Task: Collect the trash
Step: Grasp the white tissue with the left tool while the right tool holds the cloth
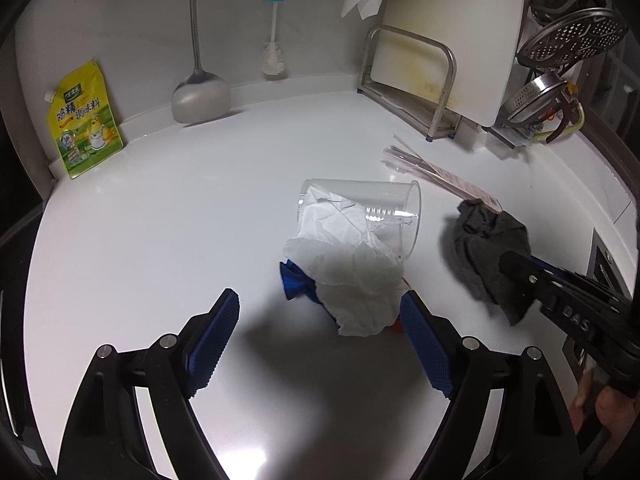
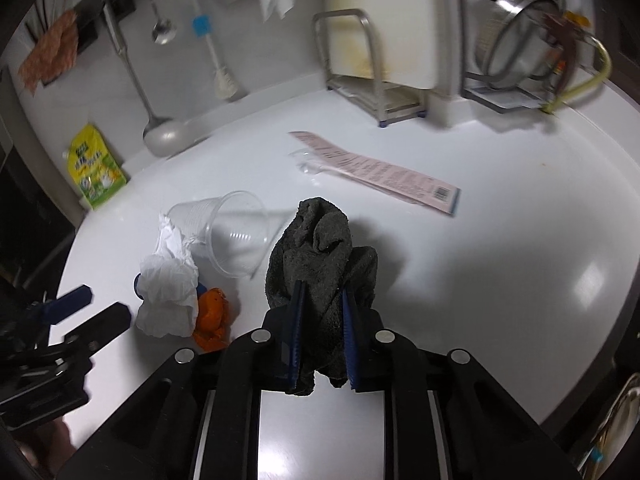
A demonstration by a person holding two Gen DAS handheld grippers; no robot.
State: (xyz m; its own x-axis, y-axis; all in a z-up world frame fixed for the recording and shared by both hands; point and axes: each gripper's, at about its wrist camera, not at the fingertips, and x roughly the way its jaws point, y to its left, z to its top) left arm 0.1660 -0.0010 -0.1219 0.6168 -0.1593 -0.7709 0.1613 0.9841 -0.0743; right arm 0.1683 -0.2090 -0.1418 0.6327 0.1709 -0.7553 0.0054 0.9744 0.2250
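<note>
— While the white counter (image 1: 140,240) carries the trash, what is in the clear cup (image 1: 384,208)?
— Lying sideways, it seems empty; crumpled tissue (image 1: 344,264) touches it.
— Grippers?
— Right gripper (image 2: 322,320) pinches the dark cloth (image 2: 320,248); left gripper (image 1: 320,320) is spread wide, holding nothing.

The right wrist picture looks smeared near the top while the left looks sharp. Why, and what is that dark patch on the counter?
Right wrist view: motion blur smears the rack. Left wrist view: sharp; the patch is the left gripper's shadow on the counter.
</note>
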